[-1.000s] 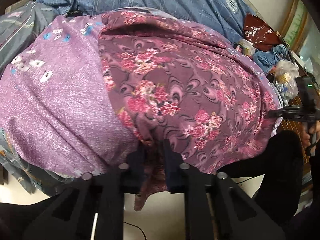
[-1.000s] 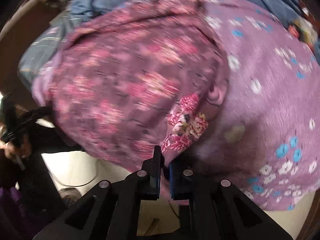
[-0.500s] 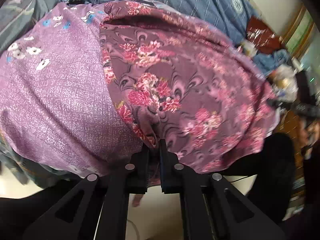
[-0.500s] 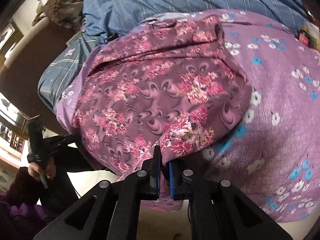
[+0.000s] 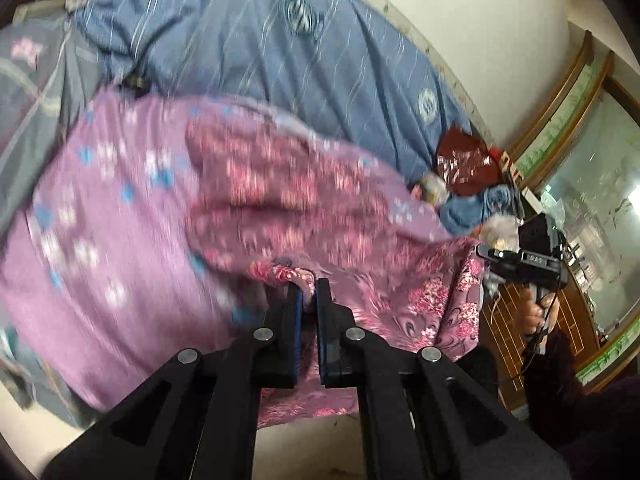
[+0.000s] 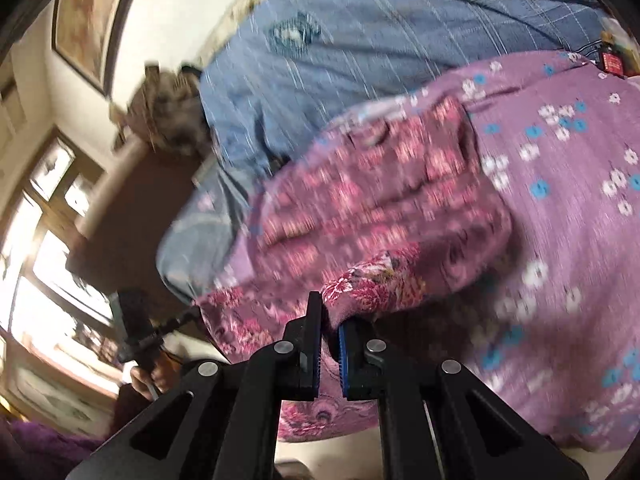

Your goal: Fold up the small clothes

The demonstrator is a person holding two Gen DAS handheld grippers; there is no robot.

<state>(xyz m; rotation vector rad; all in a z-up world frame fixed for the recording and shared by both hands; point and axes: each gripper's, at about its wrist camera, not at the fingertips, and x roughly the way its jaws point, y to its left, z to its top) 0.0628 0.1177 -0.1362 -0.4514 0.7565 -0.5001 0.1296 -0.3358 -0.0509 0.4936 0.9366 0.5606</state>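
1. Maroon floral garment [image 5: 304,208] lies on the purple bedspread [image 5: 104,248], near edge raised.
2. Left gripper [image 5: 308,296] and right gripper [image 6: 329,320] each pinch its hem.
3. Next, I judge: carry hem across, fold.

The garment [image 5: 360,216] is maroon-purple cloth printed with pink and red flower clusters over a swirled ground. The sheet [image 5: 100,264] beneath it is lilac, speckled, with small white and blue flowers. The quilt [image 5: 280,52] is blue with thin pale stripes and round white emblems. Both grippers are black with blue pads [image 6: 343,360]. A dark red bag [image 5: 464,160] carries pale markings.
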